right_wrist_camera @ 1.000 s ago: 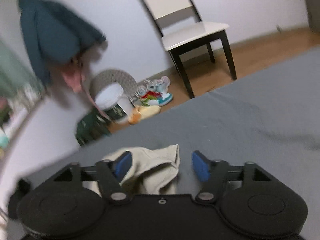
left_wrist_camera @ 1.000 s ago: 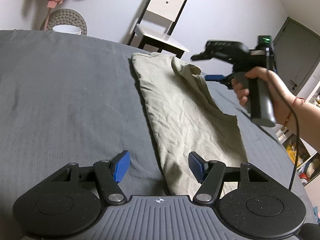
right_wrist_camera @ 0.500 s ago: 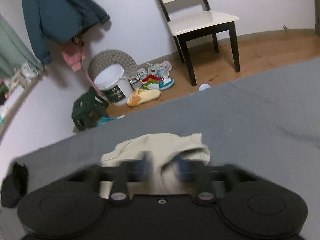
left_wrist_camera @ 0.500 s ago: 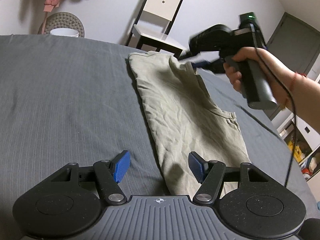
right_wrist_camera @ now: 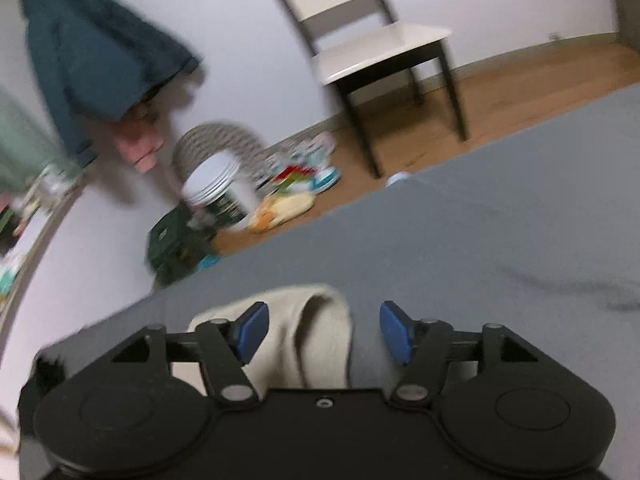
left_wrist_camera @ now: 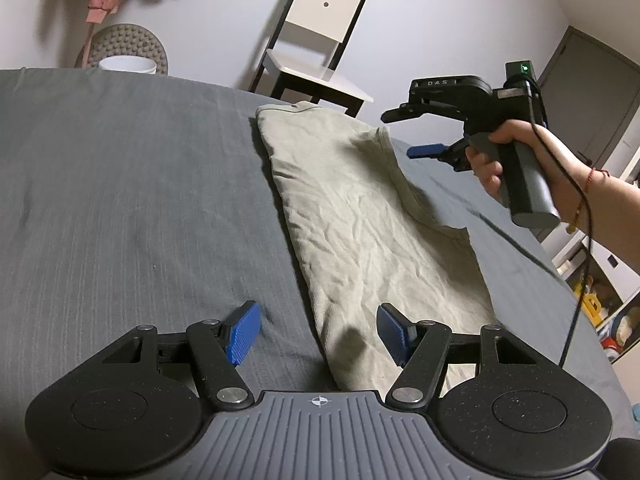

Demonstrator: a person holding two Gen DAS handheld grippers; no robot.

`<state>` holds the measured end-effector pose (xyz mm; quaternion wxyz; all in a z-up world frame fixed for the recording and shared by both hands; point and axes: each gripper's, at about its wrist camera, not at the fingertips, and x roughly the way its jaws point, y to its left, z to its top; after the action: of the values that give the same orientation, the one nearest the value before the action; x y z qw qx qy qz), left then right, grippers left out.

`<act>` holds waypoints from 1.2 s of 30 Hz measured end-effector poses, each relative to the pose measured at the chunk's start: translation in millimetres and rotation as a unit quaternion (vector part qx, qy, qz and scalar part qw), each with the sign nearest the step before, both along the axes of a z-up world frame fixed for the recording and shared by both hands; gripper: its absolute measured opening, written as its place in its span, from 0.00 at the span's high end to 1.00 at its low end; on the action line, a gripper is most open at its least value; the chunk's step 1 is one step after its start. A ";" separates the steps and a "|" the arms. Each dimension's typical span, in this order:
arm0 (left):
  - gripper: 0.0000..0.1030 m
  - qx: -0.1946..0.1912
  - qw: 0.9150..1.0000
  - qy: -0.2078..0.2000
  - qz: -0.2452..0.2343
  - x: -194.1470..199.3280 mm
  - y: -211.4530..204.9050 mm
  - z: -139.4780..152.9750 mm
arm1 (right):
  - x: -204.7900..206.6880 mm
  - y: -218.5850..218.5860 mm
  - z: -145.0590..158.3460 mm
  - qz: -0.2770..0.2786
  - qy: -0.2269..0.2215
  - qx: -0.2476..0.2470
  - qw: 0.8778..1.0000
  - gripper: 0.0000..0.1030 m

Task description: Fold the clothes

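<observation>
We are holding our left gripper (left_wrist_camera: 318,330) low over the near edge of the bed (left_wrist_camera: 120,184), its blue pads (left_wrist_camera: 243,332) spread wide and gripping nothing; the left pad is hanging over bare grey sheet and the right one over the near end of the khaki garment (left_wrist_camera: 372,216). That garment is lying in a long folded strip running from the near edge toward the bed's far edge, with a fold raised along its right side. Beyond the far edge a white chair (left_wrist_camera: 320,40) is standing. Further right, our right hand (left_wrist_camera: 516,152) is holding the right gripper (right_wrist_camera: 322,330) above the garment's far end, fingers parted and empty, touching no cloth.
</observation>
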<state>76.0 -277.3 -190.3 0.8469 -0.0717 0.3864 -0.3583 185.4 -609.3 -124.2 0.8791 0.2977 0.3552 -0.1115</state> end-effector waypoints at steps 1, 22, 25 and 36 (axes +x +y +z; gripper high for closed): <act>0.38 0.001 1.000 -0.001 -0.002 -0.1 -0.4 0.2 | 0.8 3.0 -1.8 0.006 0.006 -0.008 1.000 0.34; 0.38 0.004 1.000 -0.017 -0.025 -6.1 -5.4 5.4 | -18.1 2.5 -1.1 0.000 0.024 0.009 1.000 0.47; 0.38 0.004 0.997 -0.049 -0.052 -17.3 -9.3 15.2 | -58.3 -1.0 20.0 0.018 0.022 0.025 0.999 0.41; 0.38 0.002 0.969 -0.128 -0.212 -68.3 -14.6 47.5 | -298.3 43.0 112.8 0.040 -0.101 0.151 0.983 0.34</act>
<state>7.7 -291.9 -142.8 0.7941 0.0594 0.2820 -0.5351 -113.0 -566.3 -11.4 0.8588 0.4228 0.2890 0.0090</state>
